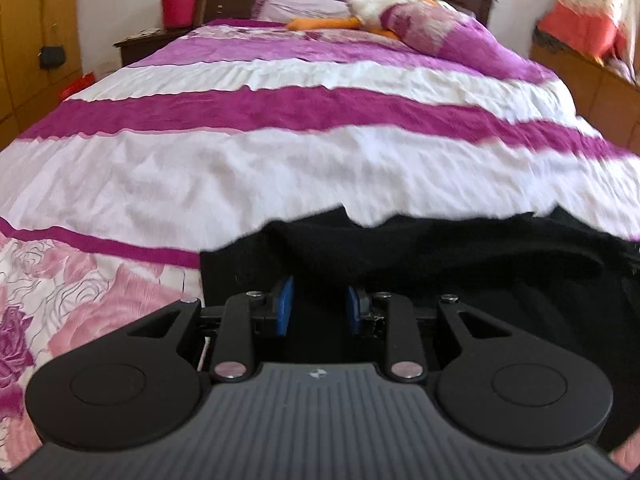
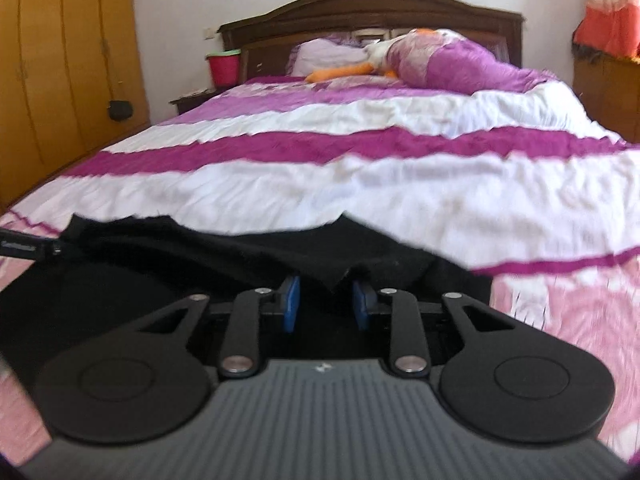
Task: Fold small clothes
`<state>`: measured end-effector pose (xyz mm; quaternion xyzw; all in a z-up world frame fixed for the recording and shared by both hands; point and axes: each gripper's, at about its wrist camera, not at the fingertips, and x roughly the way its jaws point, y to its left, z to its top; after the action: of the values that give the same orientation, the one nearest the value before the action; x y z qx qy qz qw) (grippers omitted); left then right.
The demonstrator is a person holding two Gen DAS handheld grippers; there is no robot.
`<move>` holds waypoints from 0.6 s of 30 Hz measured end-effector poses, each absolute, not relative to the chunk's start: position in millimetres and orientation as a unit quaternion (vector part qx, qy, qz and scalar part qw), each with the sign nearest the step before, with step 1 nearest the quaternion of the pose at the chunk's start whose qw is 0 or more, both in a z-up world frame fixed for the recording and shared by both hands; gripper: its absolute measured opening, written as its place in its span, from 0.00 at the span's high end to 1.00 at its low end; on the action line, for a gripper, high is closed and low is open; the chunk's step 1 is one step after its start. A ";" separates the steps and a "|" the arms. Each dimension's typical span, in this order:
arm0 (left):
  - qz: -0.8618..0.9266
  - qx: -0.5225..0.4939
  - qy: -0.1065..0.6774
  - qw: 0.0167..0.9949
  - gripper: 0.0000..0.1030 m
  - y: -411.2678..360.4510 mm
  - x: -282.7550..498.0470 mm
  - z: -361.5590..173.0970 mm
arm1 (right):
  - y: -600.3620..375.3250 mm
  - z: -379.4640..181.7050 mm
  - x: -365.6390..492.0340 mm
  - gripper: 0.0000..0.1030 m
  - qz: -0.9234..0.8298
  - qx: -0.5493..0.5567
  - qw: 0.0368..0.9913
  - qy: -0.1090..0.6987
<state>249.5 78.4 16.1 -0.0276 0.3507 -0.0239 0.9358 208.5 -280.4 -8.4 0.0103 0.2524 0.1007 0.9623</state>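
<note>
The black garment [image 1: 460, 264], judged soft, light and floppy, is draped over each narrowly parted hand-held gripper [image 1: 320, 304] [image 2: 326, 300]; whether it is pinched cannot be told, and hems are best taken.

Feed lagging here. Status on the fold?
Left gripper, right gripper: black garment between fingers, grip unclear. Garment on bedspread at near edge. Nothing in the way.

The fingertips of the left gripper [image 1: 319, 300] are covered by the black garment [image 1: 460, 264], so a grip cannot be judged. The right gripper [image 2: 326, 300] is likewise partly draped. The garment is cut off at the frame edges. The bedspread [image 2: 440, 184] is blurred.
</note>
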 end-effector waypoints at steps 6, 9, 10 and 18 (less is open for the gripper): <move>-0.003 -0.042 0.346 0.937 0.69 83.6 276.1 8.7 | -278.5 -21.5 238.6 0.72 0.077 0.011 0.959 0.272; 0.001 -0.044 0.344 0.938 0.69 87.4 284.7 2.9 | -275.4 -33.5 245.4 0.72 0.072 0.002 0.955 0.289; 0.001 -0.046 0.344 0.938 0.69 89.3 286.9 1.3 | -275.6 -35.3 245.4 0.71 0.071 0.003 0.955 0.287; -0.026 -0.095 0.308 0.946 0.69 108.6 269.3 25.4 | -282.9 -0.5 219.2 0.70 0.090 0.051 0.968 0.227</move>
<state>269.3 108.6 25.4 -0.0950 0.3079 -0.0256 0.9463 219.2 -282.9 -0.5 0.0514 0.2275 0.0896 0.9683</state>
